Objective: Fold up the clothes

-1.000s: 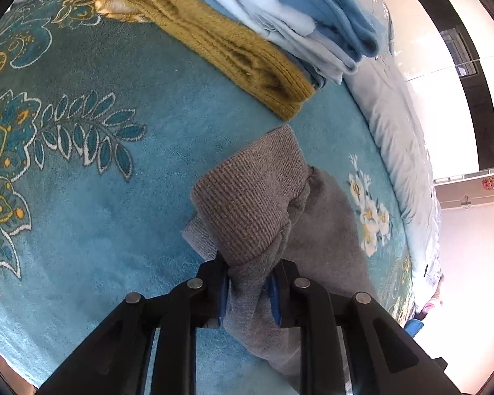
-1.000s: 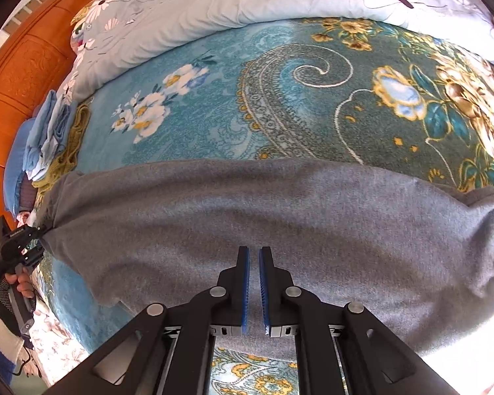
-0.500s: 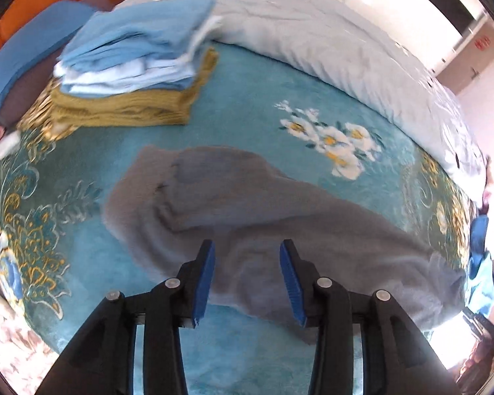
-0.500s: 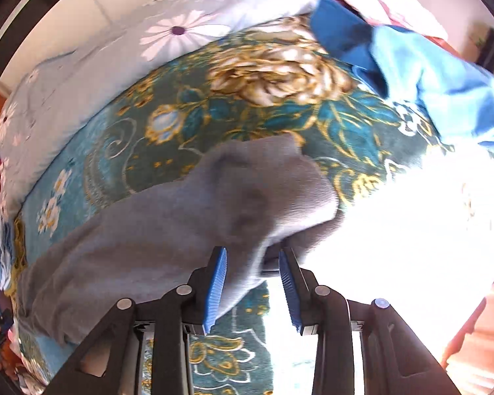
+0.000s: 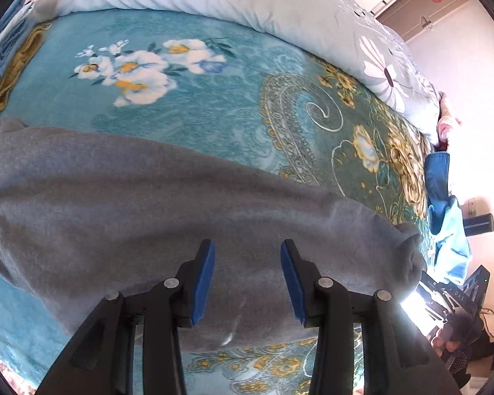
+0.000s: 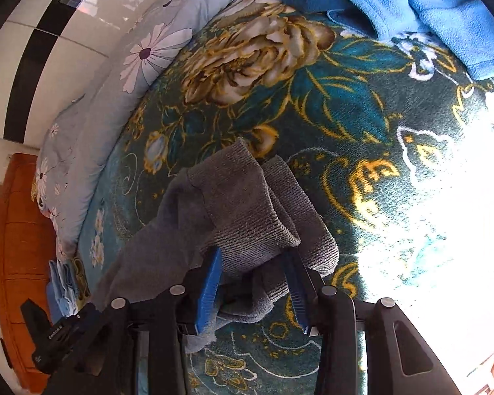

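Lying across the lower half of the left wrist view, the grey garment stretches from the left edge to the right side on the teal flowered blanket. The left gripper hangs over its middle with the two blue pads spread well apart and nothing between them. At the far left edge a small part of a pile of folded clothes shows, mustard below and blue above. A pale flowered quilt runs along the top of the frame. At the right edge a blue fleece lies on the blanket, and low in the right corner a hand holds the other tool.

In the right wrist view, the ribbed cuff end of the grey garment is bunched in the centre of the frame, and the rest of it runs toward the lower left. The right gripper has its pads spread on both sides of this cuff; the cloth sits between them, but they do not press it. The blue fleece fills the upper right. An orange wooden headboard stands at the left edge, and the folded pile sits just beside it. No container appears in either view; the clothes lie directly on the blanket.
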Motion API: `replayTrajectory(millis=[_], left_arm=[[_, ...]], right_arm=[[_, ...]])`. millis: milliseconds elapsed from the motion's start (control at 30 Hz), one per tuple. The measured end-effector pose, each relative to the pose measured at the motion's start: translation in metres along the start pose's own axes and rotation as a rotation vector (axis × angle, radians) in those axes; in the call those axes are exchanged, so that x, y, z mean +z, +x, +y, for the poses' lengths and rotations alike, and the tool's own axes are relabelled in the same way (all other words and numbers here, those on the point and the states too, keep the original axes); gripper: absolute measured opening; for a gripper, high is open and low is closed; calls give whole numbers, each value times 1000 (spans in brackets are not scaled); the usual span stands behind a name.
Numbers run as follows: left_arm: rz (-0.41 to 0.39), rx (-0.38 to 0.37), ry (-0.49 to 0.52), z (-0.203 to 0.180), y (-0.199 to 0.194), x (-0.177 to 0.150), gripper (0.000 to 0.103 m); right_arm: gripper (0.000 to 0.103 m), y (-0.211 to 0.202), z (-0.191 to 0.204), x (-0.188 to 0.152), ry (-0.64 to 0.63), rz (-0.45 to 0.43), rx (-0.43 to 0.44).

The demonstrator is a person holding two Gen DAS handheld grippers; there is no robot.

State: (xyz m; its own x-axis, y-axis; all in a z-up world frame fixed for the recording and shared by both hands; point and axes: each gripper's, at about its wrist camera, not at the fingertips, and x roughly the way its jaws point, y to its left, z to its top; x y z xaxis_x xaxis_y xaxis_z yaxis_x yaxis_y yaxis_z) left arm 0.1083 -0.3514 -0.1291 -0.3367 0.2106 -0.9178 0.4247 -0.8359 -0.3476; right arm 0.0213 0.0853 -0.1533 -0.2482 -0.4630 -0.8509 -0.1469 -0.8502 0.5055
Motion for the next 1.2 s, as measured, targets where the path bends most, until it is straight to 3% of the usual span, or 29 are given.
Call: replayTrajectory(millis=[67, 133, 167, 300, 400, 467, 533, 600, 700, 833, 1033, 1200], left_arm=[[-1, 6, 15, -12, 2, -1, 44], [4, 0, 15, -20, 5, -1, 45], [7, -1, 14, -23, 8, -1, 45], [17, -7, 11, -33, 16, -1, 45], [23, -10, 7, -35, 17, -2, 46], [25, -9, 2, -35, 17, -3, 46], [23, -8, 0, -34, 17, -3, 47], [19, -5, -2, -32, 15, -2, 47], [8, -7, -23, -23, 10, 0, 55], [-27, 4, -54, -4, -5, 4, 55], [-45, 34, -116, 34, -21, 6, 56], [-42, 42, -141, 51, -24, 2, 56]], right_arm=[[45, 2, -5, 2, 30, 8, 53], [58, 0, -7, 2, 46, 7, 81], [59, 3, -9, 3, 52, 17, 83], [59, 19, -18, 8, 87, 46, 81], [58, 20, -17, 14, 112, 18, 91], [48, 18, -12, 18, 103, 11, 103], [23, 13, 0, 22, 58, -2, 94], [8, 8, 12, 25, 9, -15, 84], [8, -4, 45, 25, -112, -45, 95], [8, -4, 105, 6, -295, -26, 158], [8, 46, 197, -40, -557, 135, 234], [12, 78, 209, -68, -618, 233, 187]])
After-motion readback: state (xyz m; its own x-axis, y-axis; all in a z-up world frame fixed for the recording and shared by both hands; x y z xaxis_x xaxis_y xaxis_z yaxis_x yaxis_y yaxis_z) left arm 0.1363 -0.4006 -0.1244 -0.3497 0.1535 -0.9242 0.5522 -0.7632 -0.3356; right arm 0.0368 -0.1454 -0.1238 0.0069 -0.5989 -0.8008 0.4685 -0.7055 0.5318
